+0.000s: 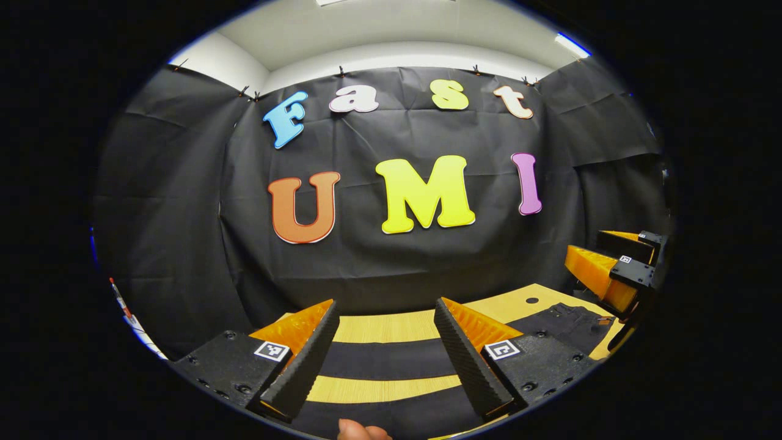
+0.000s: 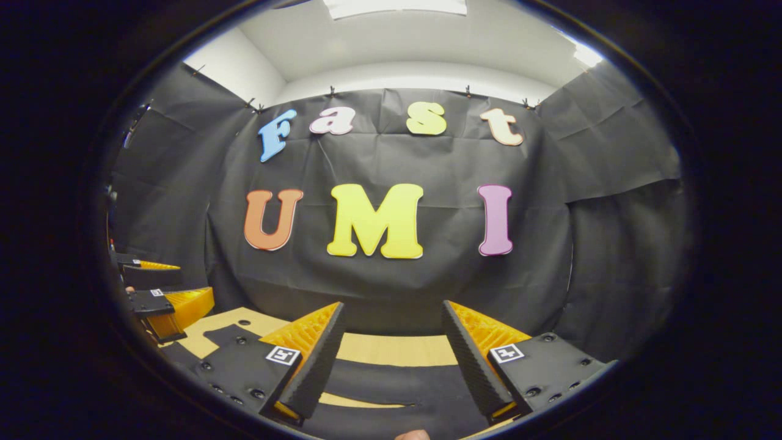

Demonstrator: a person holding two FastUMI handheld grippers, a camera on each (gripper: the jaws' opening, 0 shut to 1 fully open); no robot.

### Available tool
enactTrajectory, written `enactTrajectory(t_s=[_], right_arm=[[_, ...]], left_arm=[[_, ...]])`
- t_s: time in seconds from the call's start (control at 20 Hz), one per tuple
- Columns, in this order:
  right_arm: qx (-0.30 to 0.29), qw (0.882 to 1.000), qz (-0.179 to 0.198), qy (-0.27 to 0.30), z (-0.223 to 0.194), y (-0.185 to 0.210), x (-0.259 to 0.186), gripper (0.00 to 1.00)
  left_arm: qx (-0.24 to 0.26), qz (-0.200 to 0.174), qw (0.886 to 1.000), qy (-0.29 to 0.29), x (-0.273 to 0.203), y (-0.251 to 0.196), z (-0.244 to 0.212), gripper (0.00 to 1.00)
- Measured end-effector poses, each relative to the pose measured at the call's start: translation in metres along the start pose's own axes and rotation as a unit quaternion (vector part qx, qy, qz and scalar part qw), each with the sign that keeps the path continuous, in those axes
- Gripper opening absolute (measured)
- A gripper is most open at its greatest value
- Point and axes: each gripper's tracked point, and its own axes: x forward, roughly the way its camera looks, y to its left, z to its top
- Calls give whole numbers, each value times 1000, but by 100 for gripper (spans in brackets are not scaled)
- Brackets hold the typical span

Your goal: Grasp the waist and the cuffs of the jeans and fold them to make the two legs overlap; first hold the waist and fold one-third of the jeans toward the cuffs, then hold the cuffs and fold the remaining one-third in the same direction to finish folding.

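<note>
You hold both tools above the worktop (image 1: 391,327), level and facing the booth wall, and no fold has begun. The jeans (image 1: 391,360) lie flat on the worktop with the two legs spread apart: in the left gripper view they show as two dark bands running across, with a strip of bare wood between them, so the first step, laying one leg over the other, is not yet done. All three folds are left: the leg overlap, the waist third toward the cuffs, then the cuff third in the same direction. The left gripper (image 1: 388,348) has its jaws spread wide and grips nothing; cloth and wood show in the gap between them. The right gripper (image 2: 391,354) is likewise spread wide and unloaded, hovering over dark denim. In the left gripper view the waist end, with what appears to be a button and pocket seams, lies at the right near the other tool; the fisheye edge makes that detail uncertain. The cuffs are presumably at the opposite end, under or just beside the left tool. Count: one pair of jeans, two legs, two grippers, one worktop. A fingertip (image 1: 361,431) shows at the bottom edge of the left gripper view.
</note>
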Motion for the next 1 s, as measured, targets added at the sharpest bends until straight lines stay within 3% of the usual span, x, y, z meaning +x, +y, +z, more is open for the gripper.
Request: enactTrajectory(t_s=[0.1, 0.2, 0.3, 0.35, 0.45, 0.5, 0.75, 0.85, 1.0], right_arm=[[-1, 1000, -1, 5, -3, -3, -3, 96], [-8, 1000, -4, 9, -6, -6, -6, 92], [-11, 1000, -6, 15, -12, -10, -7, 92], [-10, 1000, -7, 19, -13, -12, -6, 92], [-12, 1000, -7, 20, -12, -16, -6, 96], [-15, 1000, -7, 21, -11, -19, -6, 92], [-24, 999, -16, 29, -13, -30, -4, 92], [-29, 999, -18, 32, -13, -32, -2, 92], [-36, 999, -29, 27, -7, -41, -2, 92]], left_arm=[[-45, 7, 997, 56, -13, 12, -34, 100], [-73, 37, 991, 107, -40, 46, -74, 100], [-115, 77, 977, 163, -64, 79, -117, 100], [-147, 98, 965, 196, -77, 93, -137, 100], [-223, 139, 932, 250, -100, 118, -173, 98], [-258, 158, 914, 269, -110, 130, -187, 98], [-397, 225, 823, 338, -151, 158, -239, 99], [-456, 239, 781, 354, -157, 154, -254, 99], [-530, 254, 731, 348, -153, 159, -263, 99]])
